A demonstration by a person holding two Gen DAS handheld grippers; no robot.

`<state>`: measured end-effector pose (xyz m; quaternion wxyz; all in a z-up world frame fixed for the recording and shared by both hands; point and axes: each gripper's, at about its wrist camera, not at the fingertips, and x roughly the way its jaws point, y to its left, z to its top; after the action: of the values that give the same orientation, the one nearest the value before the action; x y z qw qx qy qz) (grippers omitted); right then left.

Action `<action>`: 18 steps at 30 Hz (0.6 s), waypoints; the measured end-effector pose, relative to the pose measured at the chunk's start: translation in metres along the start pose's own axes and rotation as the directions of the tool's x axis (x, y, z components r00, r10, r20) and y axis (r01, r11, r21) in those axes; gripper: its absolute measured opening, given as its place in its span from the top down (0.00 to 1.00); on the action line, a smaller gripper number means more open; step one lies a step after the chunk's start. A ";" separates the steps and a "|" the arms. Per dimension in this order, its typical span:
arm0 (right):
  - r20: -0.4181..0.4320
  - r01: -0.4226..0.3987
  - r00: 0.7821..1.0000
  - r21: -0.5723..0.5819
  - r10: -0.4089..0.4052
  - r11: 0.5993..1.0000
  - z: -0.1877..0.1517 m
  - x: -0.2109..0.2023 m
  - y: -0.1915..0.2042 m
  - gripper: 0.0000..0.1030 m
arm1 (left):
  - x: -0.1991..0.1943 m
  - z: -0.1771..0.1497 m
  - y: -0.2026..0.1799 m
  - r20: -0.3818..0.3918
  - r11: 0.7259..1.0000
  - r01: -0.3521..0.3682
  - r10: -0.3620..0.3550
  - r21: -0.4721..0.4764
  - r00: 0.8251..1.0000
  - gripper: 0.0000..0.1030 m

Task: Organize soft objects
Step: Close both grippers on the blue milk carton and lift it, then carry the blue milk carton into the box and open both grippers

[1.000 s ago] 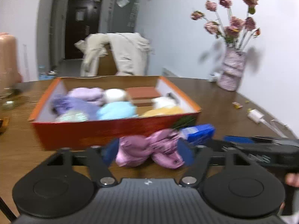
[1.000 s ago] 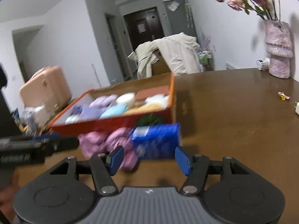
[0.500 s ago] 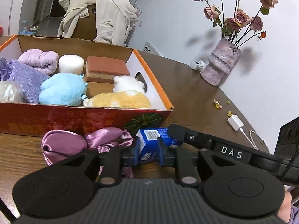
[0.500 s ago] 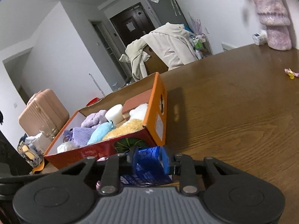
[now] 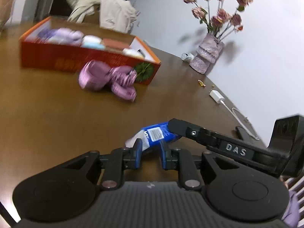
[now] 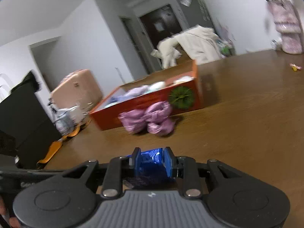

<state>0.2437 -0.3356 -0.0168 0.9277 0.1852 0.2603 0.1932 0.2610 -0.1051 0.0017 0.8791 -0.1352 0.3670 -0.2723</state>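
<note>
**Both grippers share one blue pack**

The left gripper (image 5: 150,150) pinches the left end of the blue tissue pack (image 5: 157,134); the right gripper (image 6: 152,160) clamps its other end, jaws easing apart. The pack's long axis spans between them, above the table's (image 5: 47,117) near edge, the orange box (image 5: 57,58) well beyond.

Blue packet (image 5: 158,134), white label. Pink satin bow (image 5: 109,79). Orange-red box (image 5: 57,58), green leaf print. Brown wood-grain table (image 5: 47,114). Pink mottled vase (image 5: 208,54).

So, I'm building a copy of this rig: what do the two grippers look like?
Both match: the left gripper and right gripper have matte black bodies with ribbed grey centres, round black discs either side, silver pivot screws and blue finger pads. The right gripper's side bar carries raised "DAS" lettering.
</note>
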 end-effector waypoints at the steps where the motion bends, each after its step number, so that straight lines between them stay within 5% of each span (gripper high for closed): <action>1: -0.013 -0.018 1.000 -0.011 0.018 1.000 -0.006 -0.007 0.007 0.72 | -0.009 -0.006 0.001 0.002 1.000 -0.002 0.002 -0.006 1.000 0.80; 8: -0.057 -0.018 0.998 -0.026 0.016 0.999 -0.027 -0.040 0.022 0.67 | -0.046 -0.028 0.007 0.005 1.000 0.024 -0.024 0.004 1.000 0.68; 18: -0.090 0.017 0.996 0.013 -0.016 1.000 -0.028 -0.024 0.018 0.66 | -0.018 -0.032 0.012 -0.035 0.998 -0.003 0.001 -0.062 0.999 0.62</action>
<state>0.2044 -0.3240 -0.0208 0.9153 0.1805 0.3046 0.1920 0.2319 -0.0858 -0.0158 0.8682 -0.1573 0.3908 -0.2623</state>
